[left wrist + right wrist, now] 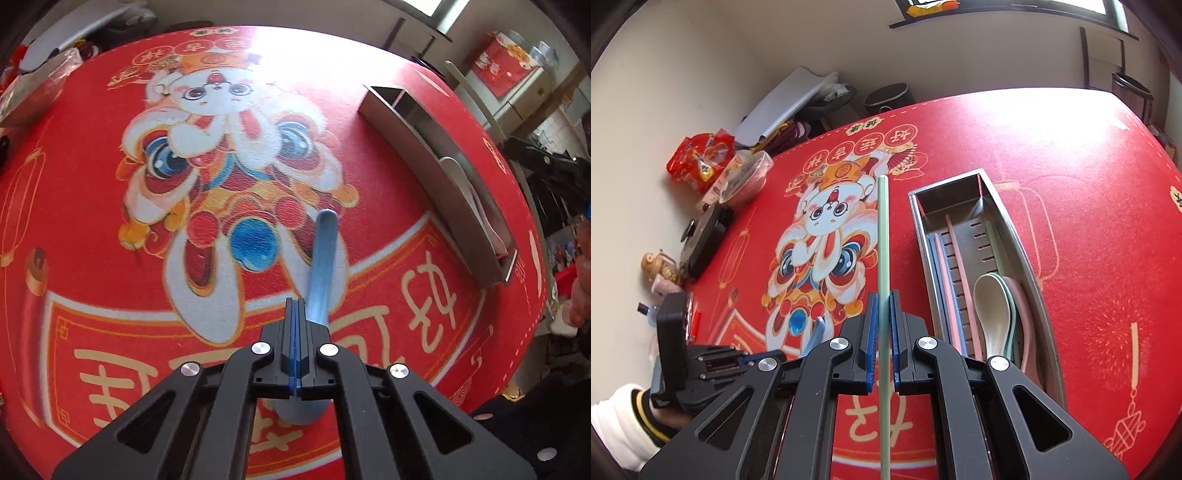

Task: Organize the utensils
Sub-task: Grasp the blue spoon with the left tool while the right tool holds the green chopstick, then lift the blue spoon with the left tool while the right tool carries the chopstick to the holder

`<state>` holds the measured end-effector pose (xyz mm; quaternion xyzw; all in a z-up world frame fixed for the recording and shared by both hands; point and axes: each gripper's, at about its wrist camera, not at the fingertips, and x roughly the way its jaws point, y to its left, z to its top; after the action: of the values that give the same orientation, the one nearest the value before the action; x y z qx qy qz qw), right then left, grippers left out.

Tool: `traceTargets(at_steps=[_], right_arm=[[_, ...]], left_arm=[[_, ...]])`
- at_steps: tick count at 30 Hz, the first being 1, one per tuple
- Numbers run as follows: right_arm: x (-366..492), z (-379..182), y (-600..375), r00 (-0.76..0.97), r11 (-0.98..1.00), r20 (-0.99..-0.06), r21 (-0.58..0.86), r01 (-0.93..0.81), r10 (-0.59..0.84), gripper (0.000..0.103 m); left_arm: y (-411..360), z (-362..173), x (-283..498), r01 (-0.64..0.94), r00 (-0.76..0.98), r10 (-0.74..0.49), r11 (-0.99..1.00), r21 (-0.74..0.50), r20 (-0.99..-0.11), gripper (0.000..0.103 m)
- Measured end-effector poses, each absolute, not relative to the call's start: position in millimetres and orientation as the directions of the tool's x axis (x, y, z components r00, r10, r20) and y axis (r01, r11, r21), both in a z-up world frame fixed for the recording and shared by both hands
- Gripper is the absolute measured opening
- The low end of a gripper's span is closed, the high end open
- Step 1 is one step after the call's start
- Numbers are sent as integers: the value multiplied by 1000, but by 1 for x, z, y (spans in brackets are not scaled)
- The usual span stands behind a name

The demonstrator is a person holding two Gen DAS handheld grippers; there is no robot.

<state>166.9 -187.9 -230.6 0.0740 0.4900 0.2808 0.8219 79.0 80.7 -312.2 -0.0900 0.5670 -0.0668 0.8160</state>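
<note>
With the right gripper [882,306] clenched on a green chopstick [882,236] and the left gripper [296,314] pinching a blue spoon [323,266], both held above the mat with the metal tray [1030,266] at two o'clock, either thin handle could pivot and drop outside it.

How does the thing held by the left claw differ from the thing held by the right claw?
The left claw is shut on a blue plastic spoon, while the right claw is shut on a pale green chopstick. The spoon is broad and slightly curved, with its bowl behind the claw; the chopstick is thin and straight. Both are held above the red printed table mat, outside the long steel utensil tray.
</note>
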Motion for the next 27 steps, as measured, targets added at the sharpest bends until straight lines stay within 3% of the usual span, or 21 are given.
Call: traceTargets(at_steps=[6,7,9,10,15,22,25,27], right_arm=[[164,-226,-188,366,827,-758,397,-398,540,6],[163,-225,-189,368,827,-758,395,-399,539,6],[162,-224,-190,370,828,-757,395,-398,539,6],[162,-224,-191,371,829,-756,395,-396,538,6],[163,-224,-195,372,830,-756,400,-388,539,6],[164,-223,-195,371,830,-756,401,-388,539,6],[164,-223,-195,371,829,-755,401,-390,540,6],[164,-222,-195,373,828,-753,400,-394,541,6]], left_arm=[[81,-310,82,-4,339,-259,961,-276,-904,2],[77,-310,82,0,332,-268,959,-284,-904,5],[69,-307,82,19,325,-263,962,-271,-909,27],[64,-306,81,39,320,-254,966,-255,-913,28],[47,-316,74,98,263,-172,984,-151,-949,28],[57,-324,73,58,254,-192,981,-184,-948,27],[62,-324,74,34,254,-213,977,-211,-944,22],[68,-319,72,5,280,-248,967,-257,-927,11]])
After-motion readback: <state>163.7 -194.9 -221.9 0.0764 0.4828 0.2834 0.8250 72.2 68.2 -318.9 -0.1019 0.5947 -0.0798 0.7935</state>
